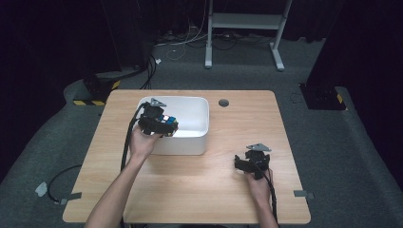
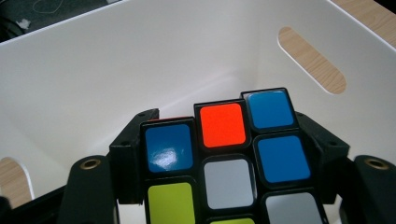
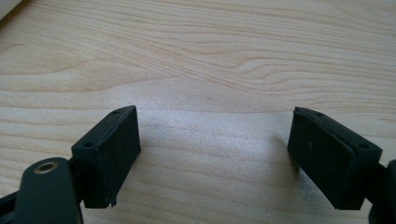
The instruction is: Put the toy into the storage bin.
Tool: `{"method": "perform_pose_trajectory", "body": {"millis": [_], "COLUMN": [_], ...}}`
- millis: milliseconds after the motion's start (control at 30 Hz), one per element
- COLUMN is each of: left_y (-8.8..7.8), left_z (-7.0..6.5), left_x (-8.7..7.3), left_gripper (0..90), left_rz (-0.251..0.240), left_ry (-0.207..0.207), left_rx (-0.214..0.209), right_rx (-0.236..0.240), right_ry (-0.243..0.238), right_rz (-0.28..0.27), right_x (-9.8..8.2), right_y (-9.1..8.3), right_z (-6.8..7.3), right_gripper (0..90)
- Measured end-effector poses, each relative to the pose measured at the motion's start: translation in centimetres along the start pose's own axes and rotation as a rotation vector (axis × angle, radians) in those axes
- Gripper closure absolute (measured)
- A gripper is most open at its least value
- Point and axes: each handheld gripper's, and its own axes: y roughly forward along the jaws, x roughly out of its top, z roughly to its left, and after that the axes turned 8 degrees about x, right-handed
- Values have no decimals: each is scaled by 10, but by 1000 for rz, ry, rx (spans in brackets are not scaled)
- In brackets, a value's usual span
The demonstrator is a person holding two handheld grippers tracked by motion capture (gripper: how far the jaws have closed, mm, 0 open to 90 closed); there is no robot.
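In the high view, the left tongs (image 1: pixel 164 126) sit left of centre, over the near left part of a white bin (image 1: pixel 197 126) on the wooden worktop (image 1: pixel 237 190), with small coloured specks between the jaws. The left gripper view makes those specks plain: a puzzle cube (image 2: pixel 229 158) with blue, orange, white and yellow-green tiles is clamped between the two black jaws, low in the frame, with the bin's white wall and an oval handle slot (image 2: pixel 312 60) at upper right behind it. The right tongs (image 1: pixel 253 164) rest at lower right of the high view, well apart from the bin. The right gripper view shows their jaws spread wide over bare wood grain, grasping nothing.
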Motion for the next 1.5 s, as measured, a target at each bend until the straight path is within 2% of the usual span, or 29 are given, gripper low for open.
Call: {"method": "perform_pose_trajectory", "body": {"millis": [667,733,867,1033,1500], "left_y": [11,10,8,5,-18], "left_z": [-1,0,1,3,13], "left_x": [-13,-14,-15,-18,-27], "left_gripper": [332,329,306,280,251], "left_rz": [42,28,18,-2,-96], "left_ry": [-12,-21,-18,-33,-69], "left_rx": [-26,-40,-33,-39,-28], "right_rx": [1,0,1,1,1], "right_ry": [0,1,0,0,-1], "right_rz": [-1,0,0,0,0], "right_x": [0,0,0,0,0], "right_y": [0,0,0,0,0], "right_z": [0,0,0,0,0], "right_gripper": [169,169,169,169,169]}}
